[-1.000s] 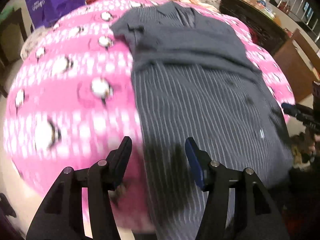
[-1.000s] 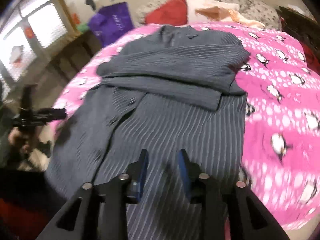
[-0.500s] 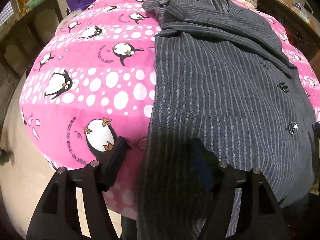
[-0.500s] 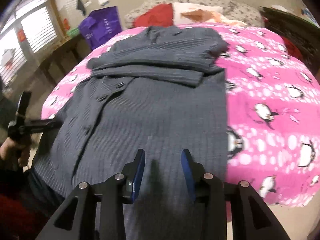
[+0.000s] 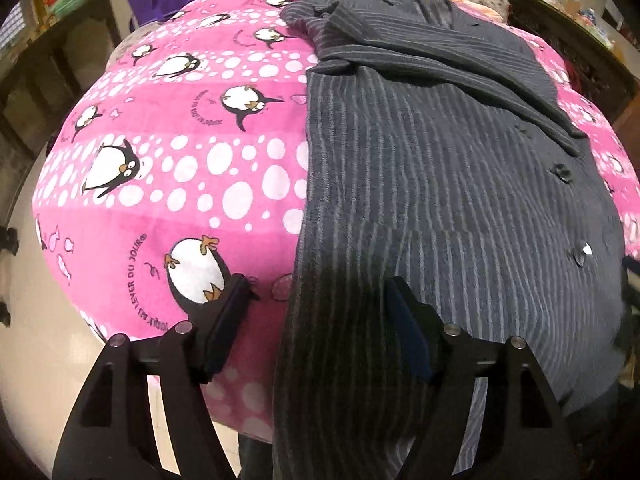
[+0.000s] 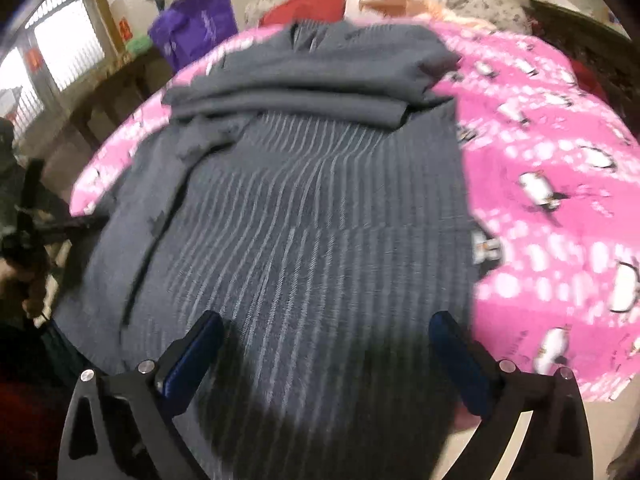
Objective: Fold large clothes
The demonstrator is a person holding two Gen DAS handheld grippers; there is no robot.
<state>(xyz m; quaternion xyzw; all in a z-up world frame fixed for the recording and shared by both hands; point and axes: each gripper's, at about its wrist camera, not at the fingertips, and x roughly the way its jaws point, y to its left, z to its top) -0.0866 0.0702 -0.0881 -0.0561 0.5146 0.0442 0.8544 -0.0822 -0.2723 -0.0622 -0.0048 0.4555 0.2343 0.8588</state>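
Note:
A large dark grey pinstriped jacket lies flat on a pink penguin-print bedspread, its sleeves folded across the far end. Its hem hangs over the near bed edge. My left gripper is open, its jaws either side of the jacket's near left hem edge, holding nothing. In the right wrist view the jacket fills the middle and my right gripper is wide open just above its near hem, empty. The left gripper shows at that view's left edge.
A purple bag and dark wooden furniture stand beyond the bed's left side. Red and pale pillows lie at the head. Dark furniture stands to the right. Pale floor lies below the bed edge.
Both grippers have moved closer to the jacket's near hem. The right gripper's jaws have opened much wider. The left gripper has shifted to the hem's left edge.

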